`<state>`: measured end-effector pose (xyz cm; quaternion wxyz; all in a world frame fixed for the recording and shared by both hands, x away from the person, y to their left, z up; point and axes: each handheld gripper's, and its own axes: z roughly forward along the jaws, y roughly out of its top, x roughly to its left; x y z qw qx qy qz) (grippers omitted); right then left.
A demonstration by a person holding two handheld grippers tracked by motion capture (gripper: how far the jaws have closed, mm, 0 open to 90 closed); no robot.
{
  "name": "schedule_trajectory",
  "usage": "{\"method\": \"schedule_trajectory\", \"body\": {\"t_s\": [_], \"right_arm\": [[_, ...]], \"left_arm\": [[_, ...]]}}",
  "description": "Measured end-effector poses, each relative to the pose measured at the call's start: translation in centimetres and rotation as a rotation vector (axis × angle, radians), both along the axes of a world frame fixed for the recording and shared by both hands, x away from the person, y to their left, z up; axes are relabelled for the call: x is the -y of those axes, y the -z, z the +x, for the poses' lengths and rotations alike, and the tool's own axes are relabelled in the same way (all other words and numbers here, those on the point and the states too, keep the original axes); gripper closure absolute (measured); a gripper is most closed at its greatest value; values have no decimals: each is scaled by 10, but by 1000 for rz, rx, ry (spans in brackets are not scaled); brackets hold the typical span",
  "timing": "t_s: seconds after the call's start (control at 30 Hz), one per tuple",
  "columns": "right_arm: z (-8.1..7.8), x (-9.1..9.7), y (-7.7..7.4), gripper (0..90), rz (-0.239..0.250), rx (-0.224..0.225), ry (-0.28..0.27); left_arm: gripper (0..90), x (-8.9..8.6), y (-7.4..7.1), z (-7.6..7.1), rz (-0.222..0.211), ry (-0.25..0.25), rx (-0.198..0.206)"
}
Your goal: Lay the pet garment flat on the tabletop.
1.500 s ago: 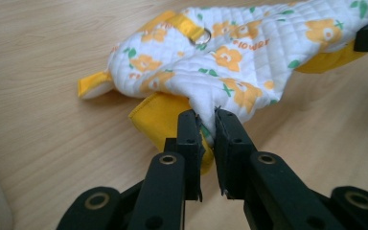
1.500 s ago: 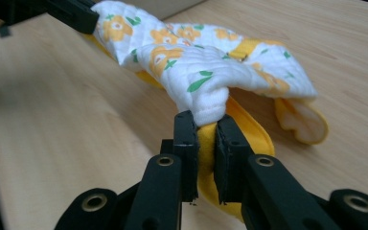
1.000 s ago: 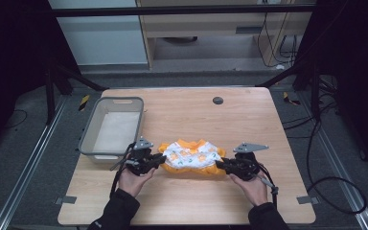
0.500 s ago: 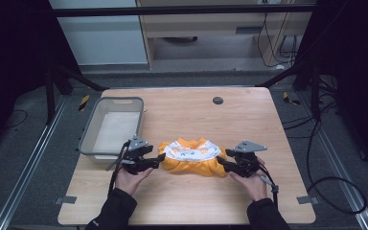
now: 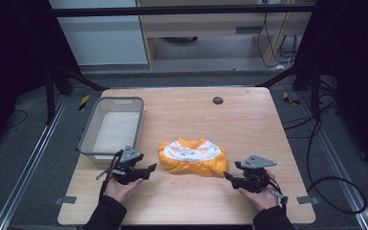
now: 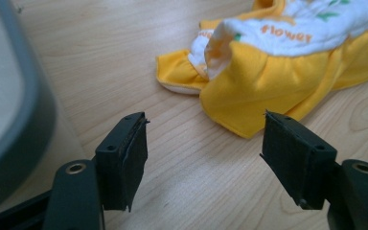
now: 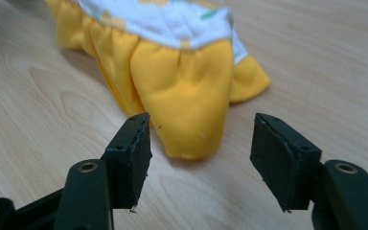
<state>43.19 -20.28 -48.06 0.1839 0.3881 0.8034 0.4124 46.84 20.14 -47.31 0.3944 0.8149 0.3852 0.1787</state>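
Moved: both grippers have let go of the garment and drawn back
Left gripper: jaws wide, empty
Right gripper: jaws wide, empty
Yellow garment: on the surface, just ahead of both jaws, between them

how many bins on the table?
1: a grey bin at the table's far left, beyond the left tongs. Nothing visible inside it.

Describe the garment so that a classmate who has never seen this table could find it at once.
On the wooden table, look right of the grey bin, between the two grippers. The garment lies there: the one soft thing, yellow with a white printed panel.
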Motion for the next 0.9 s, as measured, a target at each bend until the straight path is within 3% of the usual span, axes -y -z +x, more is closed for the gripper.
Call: {"method": "schedule_trajectory", "body": {"t_s": [0.07, 0.3, 0.4, 0.43, 0.47, 0.5, 0.57, 0.7, 0.87, 0.9], "right_arm": [[5, -2, 7, 403, -20, -22, 3], [19, -7, 16, 490, -32, -66, -3], [21, -8, 15, 562, -33, -68, -8], [22, -9, 15, 657, -28, -74, -13], [22, -9, 15, 657, -28, -74, -13], [22, -9, 14, 760, -39, -86, -16], [22, -9, 12, 848, -26, -100, -29], [18, -7, 2, 875, -8, -82, -42], [3, 0, -23, 876, 73, -43, -74], [-2, 2, -28, 876, 94, -35, -84]], "left_arm": [[347, 11, 8, 5, 38, 22, -5], [421, 29, 17, 14, 39, 67, 23], [564, 32, 18, 15, 32, 83, 30], [636, 33, 17, 14, 38, 100, 44], [698, 33, 17, 14, 38, 100, 44], [764, 32, 15, 14, 27, 92, 26], [849, 31, 13, 15, 9, 91, -19], [867, 27, 2, 11, -35, 101, -47], [868, 18, -21, -9, -85, 128, -65], [869, 17, -25, -14, -93, 139, -85]]}}
